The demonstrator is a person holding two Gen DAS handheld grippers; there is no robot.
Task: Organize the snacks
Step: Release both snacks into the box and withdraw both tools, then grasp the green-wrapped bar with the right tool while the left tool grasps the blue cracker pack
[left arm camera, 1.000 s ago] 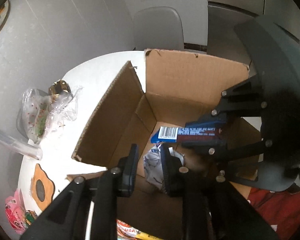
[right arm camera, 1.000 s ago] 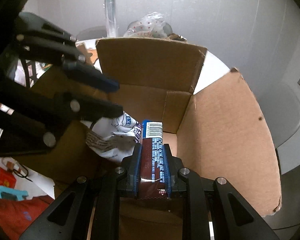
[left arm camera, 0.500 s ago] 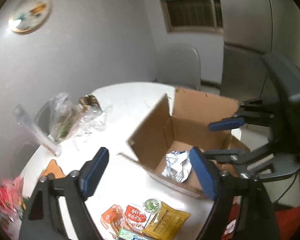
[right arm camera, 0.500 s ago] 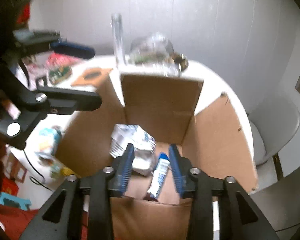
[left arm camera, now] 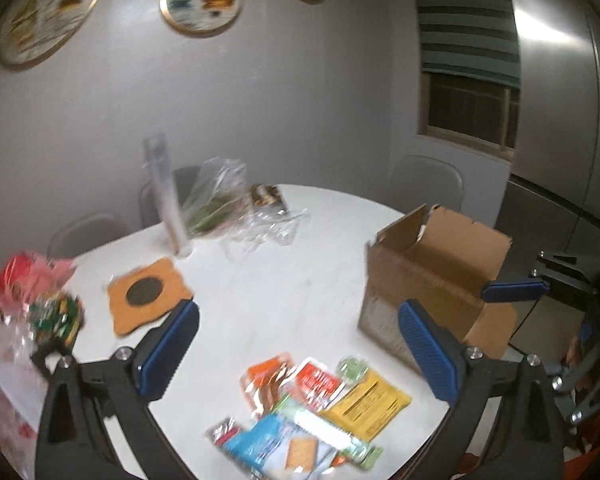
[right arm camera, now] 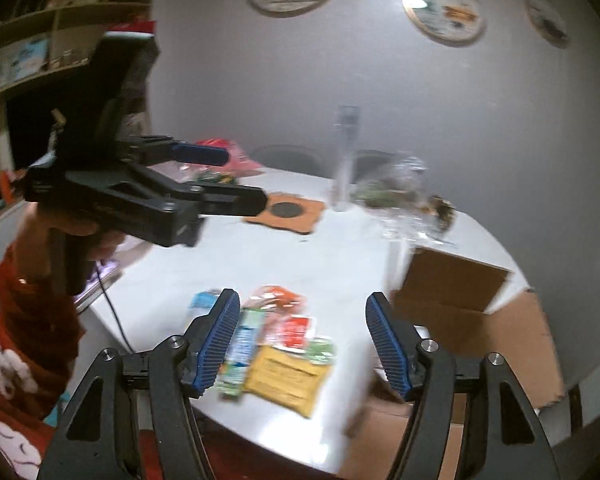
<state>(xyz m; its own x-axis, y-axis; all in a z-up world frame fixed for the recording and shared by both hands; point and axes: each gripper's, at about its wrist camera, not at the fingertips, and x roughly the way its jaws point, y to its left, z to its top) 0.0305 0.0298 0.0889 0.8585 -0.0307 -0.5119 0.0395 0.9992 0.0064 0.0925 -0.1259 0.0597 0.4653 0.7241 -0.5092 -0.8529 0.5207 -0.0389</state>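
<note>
Both grippers empty above the table (left arm camera: 300, 280)

The cardboard box (left arm camera: 432, 276) stands right of the snack packets (left arm camera: 312, 404); the left gripper (left arm camera: 298, 354) and right gripper (right arm camera: 302, 342) hover over those packets, jaws opening, nothing between them.

One box, one heap of snack packets

Right of the left gripper (left arm camera: 296, 344): one cardboard box (left arm camera: 432, 276). Between its fingers: roughly seven snack packets (left arm camera: 312, 412), blurred. Beyond: one orange mat (left arm camera: 148, 294), three wall plates (left arm camera: 201, 0).
</note>
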